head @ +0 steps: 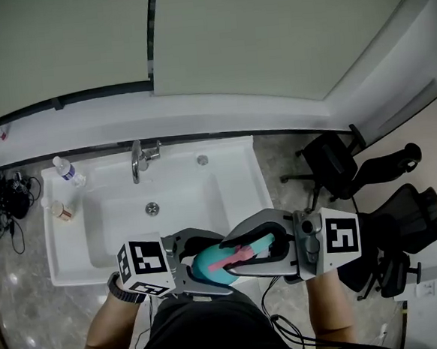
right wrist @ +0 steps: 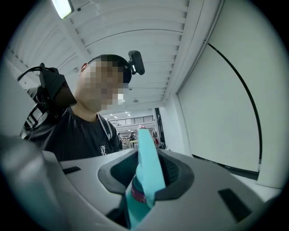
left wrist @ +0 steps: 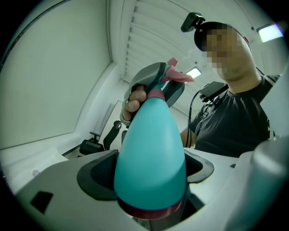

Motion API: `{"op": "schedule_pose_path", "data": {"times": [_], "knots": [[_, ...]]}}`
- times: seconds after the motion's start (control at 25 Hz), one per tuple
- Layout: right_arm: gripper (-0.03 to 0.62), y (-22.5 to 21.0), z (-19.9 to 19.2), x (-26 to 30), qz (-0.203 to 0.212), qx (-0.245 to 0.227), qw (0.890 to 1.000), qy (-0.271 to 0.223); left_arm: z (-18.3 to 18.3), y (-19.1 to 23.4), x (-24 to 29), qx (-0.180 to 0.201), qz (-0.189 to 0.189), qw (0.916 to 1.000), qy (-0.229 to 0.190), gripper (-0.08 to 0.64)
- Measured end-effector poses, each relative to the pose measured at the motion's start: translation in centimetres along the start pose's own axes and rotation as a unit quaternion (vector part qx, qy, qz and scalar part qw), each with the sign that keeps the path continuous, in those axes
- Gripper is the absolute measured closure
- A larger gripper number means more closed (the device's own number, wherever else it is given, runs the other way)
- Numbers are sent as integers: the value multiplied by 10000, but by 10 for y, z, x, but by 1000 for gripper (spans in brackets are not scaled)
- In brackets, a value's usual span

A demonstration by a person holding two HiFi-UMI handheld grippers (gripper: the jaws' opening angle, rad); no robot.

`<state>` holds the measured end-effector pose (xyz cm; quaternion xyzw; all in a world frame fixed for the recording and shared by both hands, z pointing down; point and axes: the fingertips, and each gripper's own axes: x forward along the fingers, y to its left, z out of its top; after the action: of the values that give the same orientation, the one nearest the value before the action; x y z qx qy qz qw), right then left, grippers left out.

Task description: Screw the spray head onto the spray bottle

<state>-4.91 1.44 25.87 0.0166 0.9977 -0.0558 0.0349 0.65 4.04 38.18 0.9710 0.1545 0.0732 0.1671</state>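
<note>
Sink [head: 68, 253] beyond, left gripper [head: 198, 257] clamps bottle [left wrist: 151, 149] (teal)

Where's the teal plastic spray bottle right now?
The spray bottle sits bottom centre in the head view, clamped in the left gripper, below the white sink.

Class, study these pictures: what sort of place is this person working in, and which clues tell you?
Probably a washroom or pantry corner of an office: a white sink with a chrome faucet, and black office chairs standing just beside it.
</note>
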Motion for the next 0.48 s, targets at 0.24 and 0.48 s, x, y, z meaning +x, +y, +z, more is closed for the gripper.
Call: {"op": "schedule_pose_path", "data": {"times": [0.24,0.48], "knots": [[491,75,2,-18,180,-196,9996,-89,-11,-58,42,84,236,9997,49,146],[491,194,-23,-70,526,-105,9983,-238,-52,-144,132,-79,546,9985,60,146]]}}
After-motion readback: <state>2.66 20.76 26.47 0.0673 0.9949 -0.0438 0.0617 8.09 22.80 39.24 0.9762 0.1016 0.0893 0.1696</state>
